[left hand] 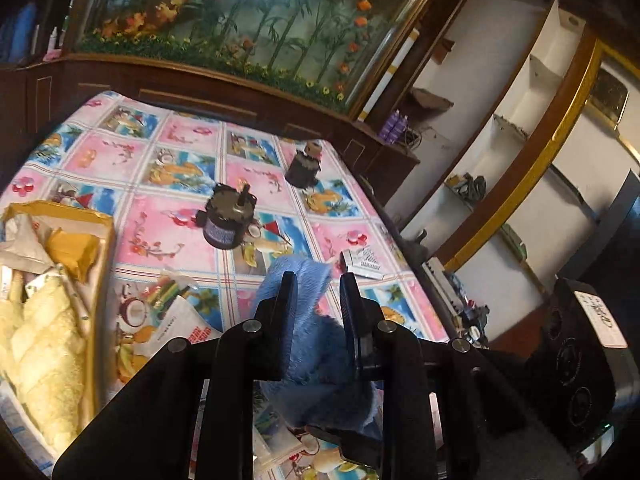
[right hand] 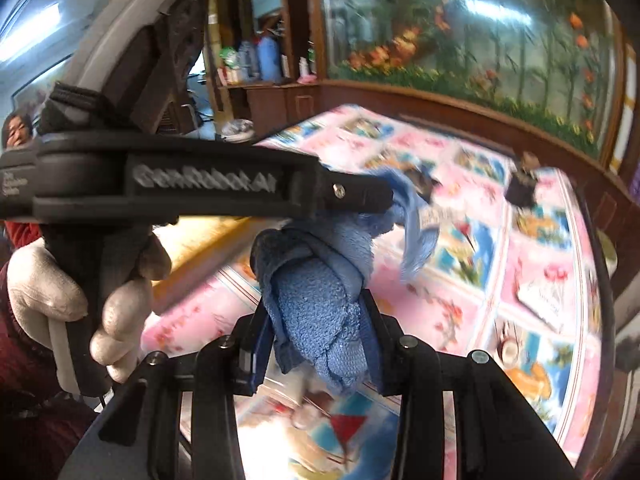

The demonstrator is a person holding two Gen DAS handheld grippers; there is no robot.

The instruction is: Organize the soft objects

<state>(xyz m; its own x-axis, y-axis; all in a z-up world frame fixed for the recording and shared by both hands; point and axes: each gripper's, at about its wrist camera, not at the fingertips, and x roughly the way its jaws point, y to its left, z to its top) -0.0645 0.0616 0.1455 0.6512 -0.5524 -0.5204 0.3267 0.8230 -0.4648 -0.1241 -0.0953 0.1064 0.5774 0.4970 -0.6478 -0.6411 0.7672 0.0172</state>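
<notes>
While my left tongs (left hand: 314,280) and right tongs (right hand: 316,312) both pinch the blue towel (right hand: 320,320) above the table (left hand: 180,152), a yellow towel (left hand: 44,344) lies in the box (left hand: 100,280) at left.

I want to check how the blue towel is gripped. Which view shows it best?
The right wrist view: the blue towel fills the middle, bunched between the right gripper and the left gripper crossing above. The left wrist view shows only a fuzzy strip of it between the fingers.
</notes>
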